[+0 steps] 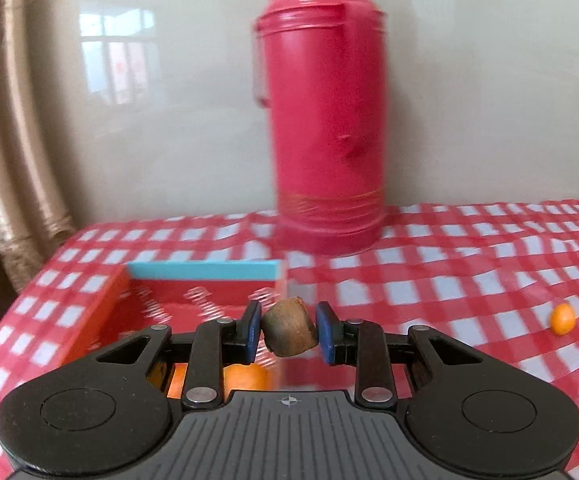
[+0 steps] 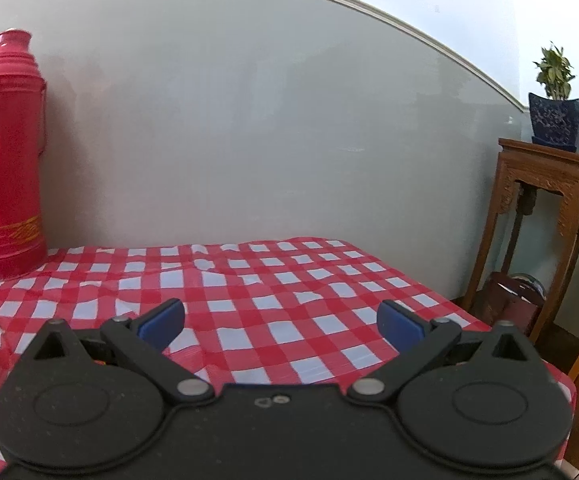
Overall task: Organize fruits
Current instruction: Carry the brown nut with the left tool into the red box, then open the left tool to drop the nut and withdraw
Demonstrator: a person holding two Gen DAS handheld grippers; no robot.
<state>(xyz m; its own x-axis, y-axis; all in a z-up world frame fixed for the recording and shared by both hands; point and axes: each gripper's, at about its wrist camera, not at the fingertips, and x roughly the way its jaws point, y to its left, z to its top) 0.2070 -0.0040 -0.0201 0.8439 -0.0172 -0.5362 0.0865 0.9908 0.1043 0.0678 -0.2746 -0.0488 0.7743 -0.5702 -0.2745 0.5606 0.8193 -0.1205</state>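
In the left wrist view my left gripper is shut on a brown kiwi and holds it above the right edge of a red box with a blue far rim. Orange fruit lies in the box, partly hidden behind the gripper. A small orange fruit lies on the checked cloth at the right. In the right wrist view my right gripper is open and empty above the checked cloth.
A tall red thermos stands at the back of the table by the wall; it also shows in the right wrist view. A wooden stand with a potted plant is beyond the table's right edge.
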